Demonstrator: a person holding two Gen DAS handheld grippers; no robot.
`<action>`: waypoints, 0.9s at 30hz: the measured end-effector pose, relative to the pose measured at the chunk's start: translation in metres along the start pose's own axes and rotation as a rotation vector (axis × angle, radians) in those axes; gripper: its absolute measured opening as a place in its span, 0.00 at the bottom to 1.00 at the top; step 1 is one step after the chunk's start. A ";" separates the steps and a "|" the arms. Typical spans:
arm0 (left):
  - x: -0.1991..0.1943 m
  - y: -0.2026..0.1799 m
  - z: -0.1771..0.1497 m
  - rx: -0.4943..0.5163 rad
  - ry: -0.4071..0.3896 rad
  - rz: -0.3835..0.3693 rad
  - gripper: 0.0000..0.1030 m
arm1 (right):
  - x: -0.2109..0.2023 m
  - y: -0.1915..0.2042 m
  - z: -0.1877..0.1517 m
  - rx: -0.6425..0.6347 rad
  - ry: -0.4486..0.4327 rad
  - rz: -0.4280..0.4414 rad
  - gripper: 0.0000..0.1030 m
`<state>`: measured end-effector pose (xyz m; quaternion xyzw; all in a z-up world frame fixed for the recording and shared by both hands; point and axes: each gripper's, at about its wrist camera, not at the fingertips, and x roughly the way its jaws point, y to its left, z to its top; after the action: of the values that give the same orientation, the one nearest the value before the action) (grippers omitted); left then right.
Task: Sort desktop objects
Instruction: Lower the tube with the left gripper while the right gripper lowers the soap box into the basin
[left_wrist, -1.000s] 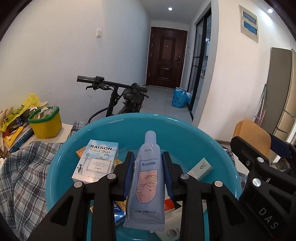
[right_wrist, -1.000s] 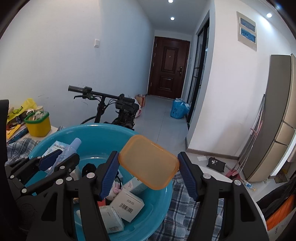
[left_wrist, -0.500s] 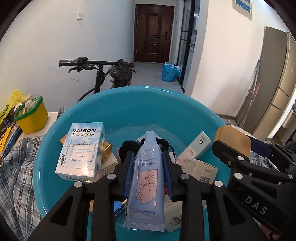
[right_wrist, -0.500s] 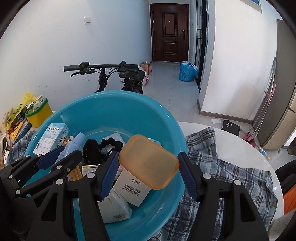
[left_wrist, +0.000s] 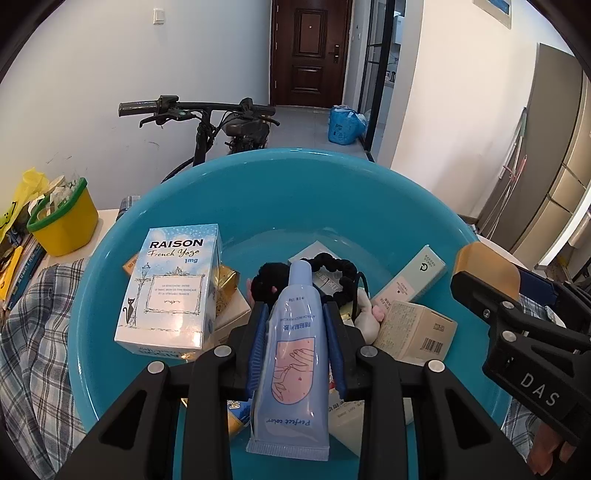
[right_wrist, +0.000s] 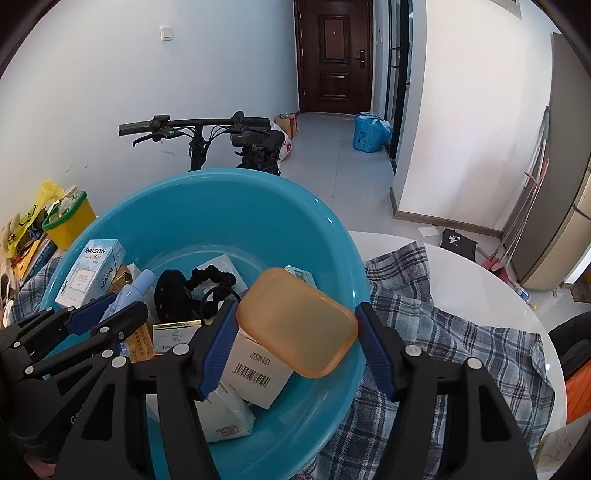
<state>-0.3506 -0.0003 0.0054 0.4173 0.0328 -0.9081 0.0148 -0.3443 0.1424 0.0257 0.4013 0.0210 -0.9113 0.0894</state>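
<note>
My left gripper (left_wrist: 295, 314) is shut on a pale blue hand cream tube (left_wrist: 293, 343), held cap-forward over the blue basin (left_wrist: 258, 192). My right gripper (right_wrist: 297, 321) is shut on an orange translucent soap case (right_wrist: 297, 321), held above the basin's (right_wrist: 229, 206) right side. In the basin lie a RAISON box (left_wrist: 173, 291), a black scrunchie (left_wrist: 332, 269), and several small cartons such as a barcode box (left_wrist: 417, 330). The right gripper with the orange case (left_wrist: 484, 266) shows at the right of the left wrist view, and the left gripper with the tube (right_wrist: 136, 286) shows low left in the right wrist view.
The basin rests on a plaid cloth (right_wrist: 443, 332) over a round white table (right_wrist: 461, 273). A yellow bucket with a green rim (left_wrist: 62, 221) and books stand at the left. A bicycle (left_wrist: 207, 122) is parked behind the table by the wall.
Both grippers have tipped downward and sunk toward the basin, so its contents now fill more of each view. Both keep hold of their objects.
</note>
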 end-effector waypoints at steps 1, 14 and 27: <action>0.000 0.000 0.000 0.002 0.001 0.001 0.32 | 0.000 0.001 0.000 -0.004 0.001 -0.001 0.62; 0.000 0.003 0.001 -0.011 -0.002 -0.007 0.32 | 0.000 0.003 0.001 -0.012 -0.003 0.000 0.62; 0.002 0.002 0.001 -0.009 0.009 0.018 0.32 | 0.001 0.001 -0.001 -0.008 0.003 0.002 0.62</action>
<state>-0.3522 -0.0022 0.0045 0.4215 0.0330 -0.9059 0.0247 -0.3438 0.1418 0.0242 0.4024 0.0245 -0.9105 0.0918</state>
